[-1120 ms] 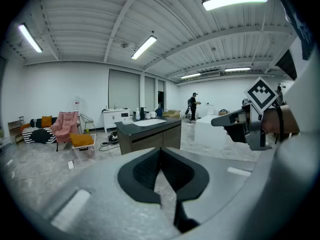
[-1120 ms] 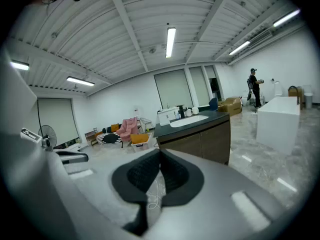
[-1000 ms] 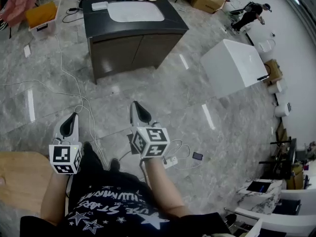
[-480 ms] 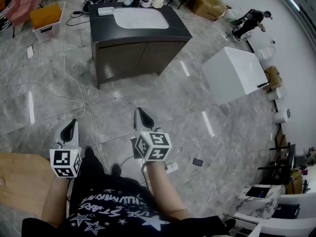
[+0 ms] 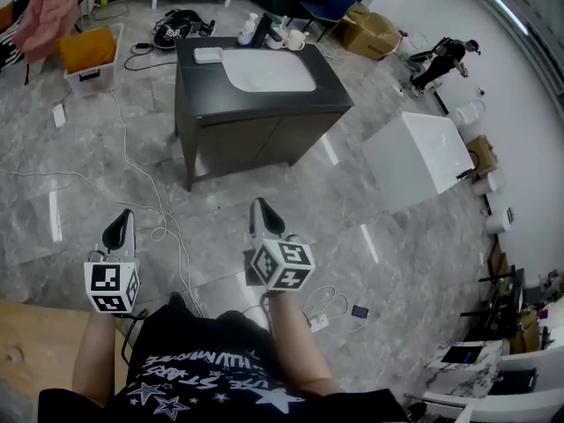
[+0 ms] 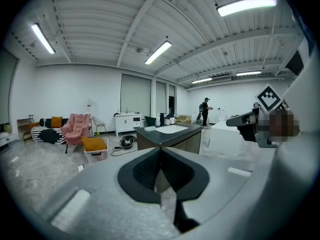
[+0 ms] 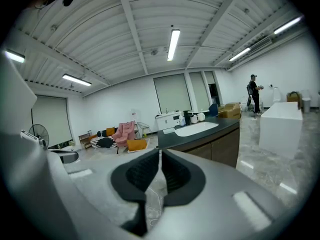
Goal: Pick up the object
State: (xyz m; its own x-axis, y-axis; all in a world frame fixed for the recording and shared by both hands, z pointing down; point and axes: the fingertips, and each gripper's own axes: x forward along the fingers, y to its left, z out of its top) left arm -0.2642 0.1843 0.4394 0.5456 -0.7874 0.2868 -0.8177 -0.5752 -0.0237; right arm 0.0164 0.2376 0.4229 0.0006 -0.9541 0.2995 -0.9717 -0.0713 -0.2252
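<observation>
Jaws together and empty, the left hand-held gripper and the right hand-held gripper are facing the sink worktop well ahead, the right one nearer.

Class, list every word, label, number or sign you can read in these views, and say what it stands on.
White print on the black shirt: upside down, warped, unreadable.
Label on the storage box: too small to read.
Marker cubes: square patterns only, no words.

Left gripper, right gripper: jaws together
</observation>
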